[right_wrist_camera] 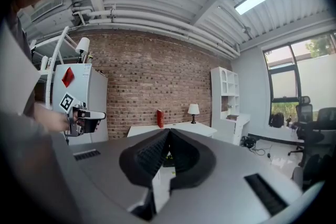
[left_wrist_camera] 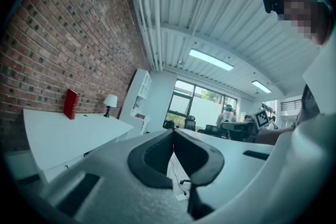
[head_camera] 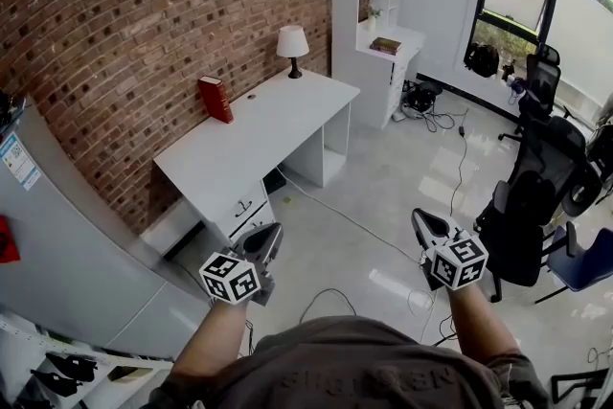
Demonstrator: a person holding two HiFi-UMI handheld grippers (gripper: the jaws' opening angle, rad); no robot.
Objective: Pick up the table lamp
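A small table lamp with a white shade and dark base stands at the far end of a white desk against the brick wall. It also shows far off in the left gripper view as the lamp and in the right gripper view as the lamp. My left gripper and right gripper are held out over the floor, well short of the desk. Both are shut with nothing between the tips, seen as the left gripper and right gripper in their own views.
A red book stands upright on the desk. A white shelf unit stands beyond the desk. Black office chairs are at the right, cables trail over the floor, and a grey cabinet is at the left.
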